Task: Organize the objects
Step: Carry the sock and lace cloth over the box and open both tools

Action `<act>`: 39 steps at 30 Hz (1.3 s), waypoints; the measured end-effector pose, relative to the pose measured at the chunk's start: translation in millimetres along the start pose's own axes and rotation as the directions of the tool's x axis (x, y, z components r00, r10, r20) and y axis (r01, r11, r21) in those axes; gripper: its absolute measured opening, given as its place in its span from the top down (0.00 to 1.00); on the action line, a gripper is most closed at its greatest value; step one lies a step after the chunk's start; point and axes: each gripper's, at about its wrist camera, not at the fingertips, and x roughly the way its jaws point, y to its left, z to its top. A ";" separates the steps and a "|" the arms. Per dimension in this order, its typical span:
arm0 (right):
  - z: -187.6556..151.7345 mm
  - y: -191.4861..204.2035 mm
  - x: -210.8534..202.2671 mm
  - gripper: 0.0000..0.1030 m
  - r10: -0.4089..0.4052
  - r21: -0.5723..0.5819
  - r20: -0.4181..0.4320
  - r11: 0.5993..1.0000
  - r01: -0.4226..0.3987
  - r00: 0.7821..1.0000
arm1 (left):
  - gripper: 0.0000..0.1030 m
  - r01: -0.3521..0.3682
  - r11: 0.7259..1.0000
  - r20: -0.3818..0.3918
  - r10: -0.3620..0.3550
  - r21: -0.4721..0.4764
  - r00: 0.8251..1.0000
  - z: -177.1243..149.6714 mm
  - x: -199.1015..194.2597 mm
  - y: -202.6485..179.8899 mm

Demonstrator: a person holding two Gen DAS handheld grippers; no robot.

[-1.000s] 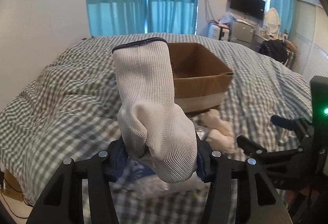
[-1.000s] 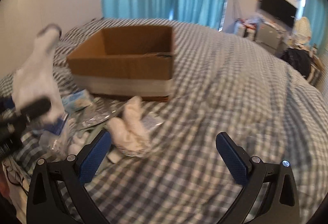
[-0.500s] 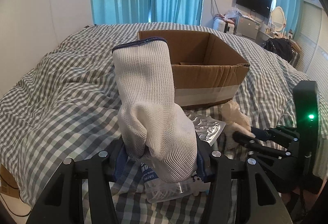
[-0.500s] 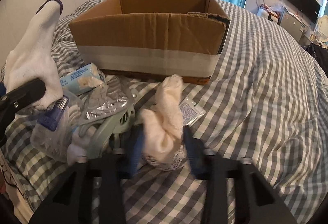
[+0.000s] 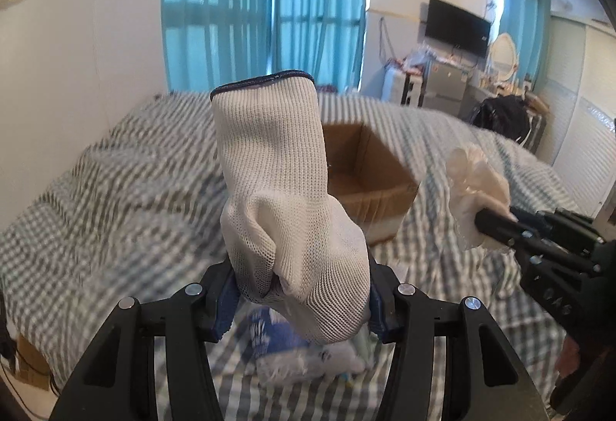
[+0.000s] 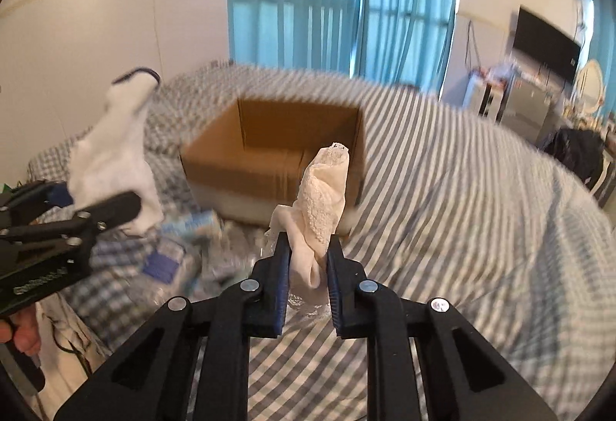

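Observation:
My left gripper [image 5: 300, 290] is shut on a white knit glove [image 5: 277, 190] with a dark blue cuff, held upright above the bed; it also shows at the left of the right wrist view [image 6: 115, 151]. My right gripper [image 6: 308, 255] is shut on a cream lace cloth [image 6: 323, 197], lifted off the bed; the cloth shows at the right of the left wrist view [image 5: 477, 186]. An open cardboard box [image 6: 277, 159] stands on the checked bed ahead of both grippers, and shows in the left wrist view [image 5: 365, 174].
A pile of small items lies on the bed under the grippers: a plastic bottle with a blue label [image 6: 165, 263], packets [image 5: 304, 355] and foil. The grey checked bedspread [image 6: 462, 228] stretches to the right. Blue curtains, a TV and furniture stand at the back.
My right gripper has closed on the cream cloth and lifted it off the bed. Both grippers have risen, the left one with the glove still in it.

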 end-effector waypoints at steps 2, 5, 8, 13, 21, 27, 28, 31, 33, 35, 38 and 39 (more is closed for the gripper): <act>18.9 -2.2 -14.3 0.84 -0.002 -0.005 0.043 1.000 0.002 0.999 | 0.47 0.026 1.000 0.019 -0.026 -0.004 0.999 16.2 -1.7 -0.7; 44.0 -4.8 -28.5 0.84 0.006 -0.011 0.092 1.000 -0.005 0.996 | 0.47 0.033 0.999 0.043 -0.033 0.007 0.999 38.3 3.0 -2.8; 67.1 -5.3 -27.2 0.84 0.027 -0.019 0.121 1.000 -0.025 0.992 | 0.47 0.027 0.999 0.060 -0.029 0.034 0.998 58.2 16.2 -5.2; 105.7 -12.9 2.9 0.84 0.062 -0.018 0.126 0.998 -0.060 0.990 | 0.47 0.034 0.998 0.041 -0.036 0.048 0.999 89.8 59.3 -3.0; 145.6 -31.2 93.7 0.84 0.102 -0.006 0.078 0.995 -0.102 0.992 | 0.47 0.028 0.996 -0.025 -0.026 0.088 0.999 104.8 141.4 -1.8; 145.7 -46.4 172.4 0.84 0.131 0.036 -0.011 0.991 -0.131 0.991 | 0.47 0.048 0.995 -0.122 -0.037 0.085 0.992 92.3 200.3 6.4; 143.1 -50.2 181.5 0.84 0.142 0.051 -0.024 0.989 -0.141 0.990 | 0.47 0.054 0.995 -0.142 -0.041 0.087 0.989 90.0 209.2 6.9; 134.0 -57.1 203.6 0.84 0.144 0.065 -0.053 0.988 -0.140 0.988 | 0.47 0.054 0.994 -0.176 -0.037 0.091 0.984 83.1 227.9 7.0; 128.6 -59.9 210.3 0.84 0.156 0.071 -0.065 0.986 -0.151 0.986 | 0.47 0.062 0.994 -0.188 -0.044 0.089 0.981 78.4 230.3 5.0; 125.8 -60.4 213.3 0.83 0.169 0.075 -0.069 0.984 -0.164 0.983 | 0.47 0.071 0.994 -0.196 -0.053 0.083 0.979 75.8 233.2 4.3; 124.3 -60.6 210.8 0.81 0.162 0.074 -0.061 0.985 -0.157 0.985 | 0.44 0.085 0.993 -0.203 -0.068 0.078 0.977 73.8 232.2 2.8; 124.8 -61.0 208.6 0.81 0.159 0.079 -0.057 0.985 -0.154 0.986 | 0.43 0.088 0.993 -0.204 -0.071 0.075 0.976 73.5 231.3 2.6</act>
